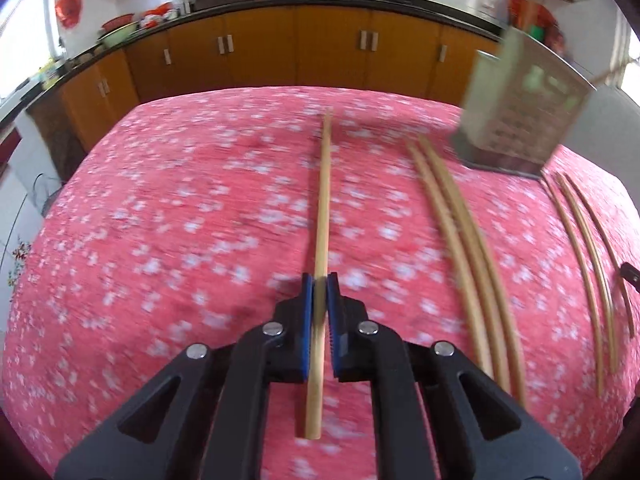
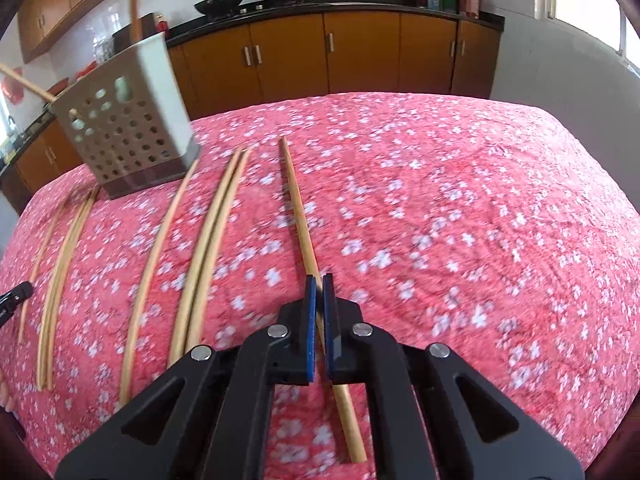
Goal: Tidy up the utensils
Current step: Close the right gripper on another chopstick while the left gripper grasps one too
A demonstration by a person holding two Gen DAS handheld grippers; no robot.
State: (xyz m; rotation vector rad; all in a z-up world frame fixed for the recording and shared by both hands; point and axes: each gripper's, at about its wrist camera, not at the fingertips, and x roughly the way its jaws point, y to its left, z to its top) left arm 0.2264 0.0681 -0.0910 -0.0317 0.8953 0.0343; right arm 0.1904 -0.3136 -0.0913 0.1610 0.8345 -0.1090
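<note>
- Pink floral-clothed surface, orange kitchen cabinets behind.
- Left gripper clamped on long tan wooden chopstick; right gripper likewise on another.
- Next, probably: lift, drop into perforated grey holder.

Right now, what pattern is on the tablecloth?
Pink-red tablecloth with small white flowers; clearest in the right wrist view.

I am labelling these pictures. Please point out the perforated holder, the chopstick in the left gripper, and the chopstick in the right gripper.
Perforated holder [image 2: 120, 136]: right wrist view, on its holed front wall.
Chopstick in the left gripper [image 1: 325, 184]: left wrist view, on the shaft ahead of the pads.
Chopstick in the right gripper [image 2: 298, 208]: right wrist view, on the shaft ahead of the pads.
</note>
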